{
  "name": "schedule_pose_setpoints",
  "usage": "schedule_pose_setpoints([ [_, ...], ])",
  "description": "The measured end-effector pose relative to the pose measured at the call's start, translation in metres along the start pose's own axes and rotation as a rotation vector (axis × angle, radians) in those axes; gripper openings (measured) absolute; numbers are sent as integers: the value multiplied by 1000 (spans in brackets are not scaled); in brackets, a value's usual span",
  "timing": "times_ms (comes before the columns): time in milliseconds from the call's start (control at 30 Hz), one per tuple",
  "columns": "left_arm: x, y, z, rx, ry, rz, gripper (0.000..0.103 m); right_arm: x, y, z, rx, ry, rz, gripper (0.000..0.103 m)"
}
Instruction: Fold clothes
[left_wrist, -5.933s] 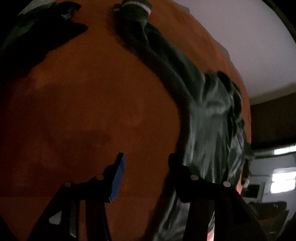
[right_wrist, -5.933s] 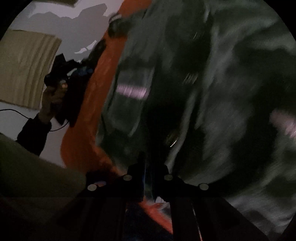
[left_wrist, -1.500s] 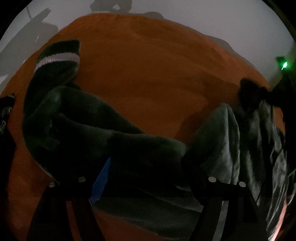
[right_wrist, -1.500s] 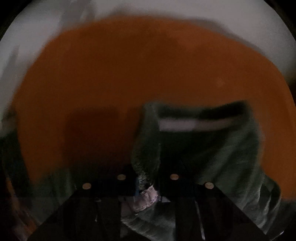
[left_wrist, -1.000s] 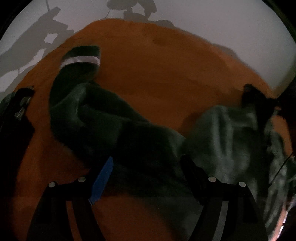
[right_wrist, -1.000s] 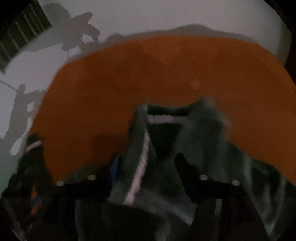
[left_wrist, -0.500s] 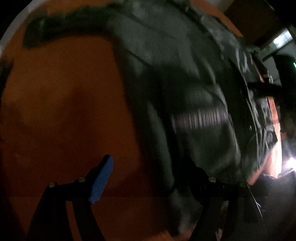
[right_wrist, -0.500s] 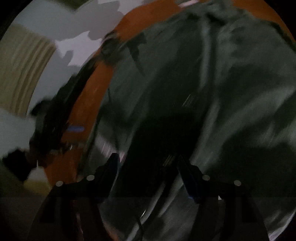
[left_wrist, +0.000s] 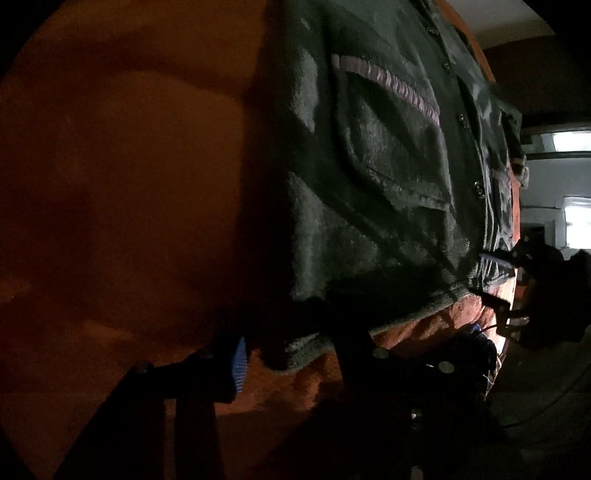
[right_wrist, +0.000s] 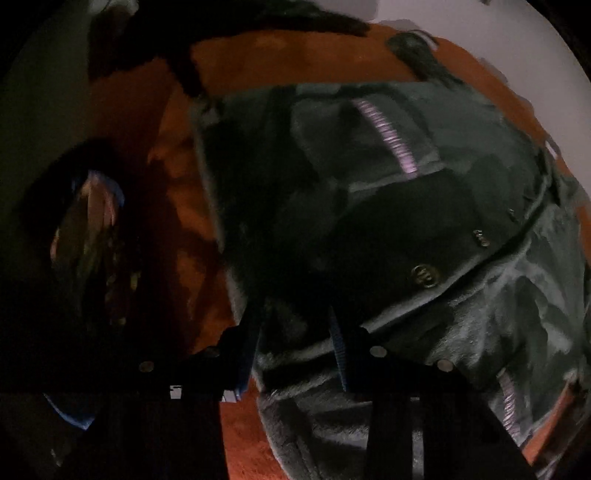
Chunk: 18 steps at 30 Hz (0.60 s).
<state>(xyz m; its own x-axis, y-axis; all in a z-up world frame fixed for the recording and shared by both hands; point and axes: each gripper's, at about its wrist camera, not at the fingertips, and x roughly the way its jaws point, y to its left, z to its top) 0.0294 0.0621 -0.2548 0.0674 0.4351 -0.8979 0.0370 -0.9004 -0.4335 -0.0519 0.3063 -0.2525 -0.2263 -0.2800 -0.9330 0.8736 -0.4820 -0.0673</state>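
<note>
A dark green fleece jacket (left_wrist: 388, 166) with pink striped trim and buttons lies spread on an orange cover (left_wrist: 129, 184). My left gripper (left_wrist: 295, 350) points down at one hem corner; its jaws are closing with the corner between them, and the blue pad (left_wrist: 239, 356) stands just off the fabric. The right gripper (left_wrist: 487, 278) shows at the hem's far end. In the right wrist view the jacket (right_wrist: 406, 221) fills the middle. My right gripper (right_wrist: 295, 347) straddles the hem edge, jaws closing around the fabric.
The orange cover (right_wrist: 295, 55) ends at a pale wall or floor. A blurred dark shape with blue and pinkish patches (right_wrist: 88, 221) sits at the left beside it. Another dark garment (right_wrist: 417, 51) lies at the far edge. Bright windows (left_wrist: 572, 140) show at the right.
Both grippers have swung away from the sleeve and collar area down to the jacket's hem. Both pairs of jaws stand narrower than before. The jacket now lies flatter.
</note>
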Motion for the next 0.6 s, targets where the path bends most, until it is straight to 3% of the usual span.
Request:
schedule_pose_setpoints([
  [100, 6, 1, -3, -37, 20, -25, 43, 4, 3, -3, 0, 2, 54, 37],
  [167, 10, 2, -5, -63, 33, -37, 38, 11, 6, -5, -9, 15, 44, 37],
  [200, 8, 3, -6, -76, 24, -39, 22, 15, 10, -7, -25, 24, 22, 37],
  [233, 7, 4, -7, -89, 14, -42, 14, 17, 15, -9, -62, 29, -5, 37],
  [333, -1, 2, -11, -87, -8, -21, 13, 19, 28, -14, -136, 14, -41, 30],
  [400, 0, 4, -14, -80, 5, 8, 13, 15, 17, -15, -43, -12, 12, 17],
  [467, -1, 8, -14, -94, 9, -6, 13, 10, 7, -18, 32, -29, 63, 14],
  [600, -9, 3, -14, -75, -14, 17, 13, 7, 16, -25, -31, -31, 38, 11],
])
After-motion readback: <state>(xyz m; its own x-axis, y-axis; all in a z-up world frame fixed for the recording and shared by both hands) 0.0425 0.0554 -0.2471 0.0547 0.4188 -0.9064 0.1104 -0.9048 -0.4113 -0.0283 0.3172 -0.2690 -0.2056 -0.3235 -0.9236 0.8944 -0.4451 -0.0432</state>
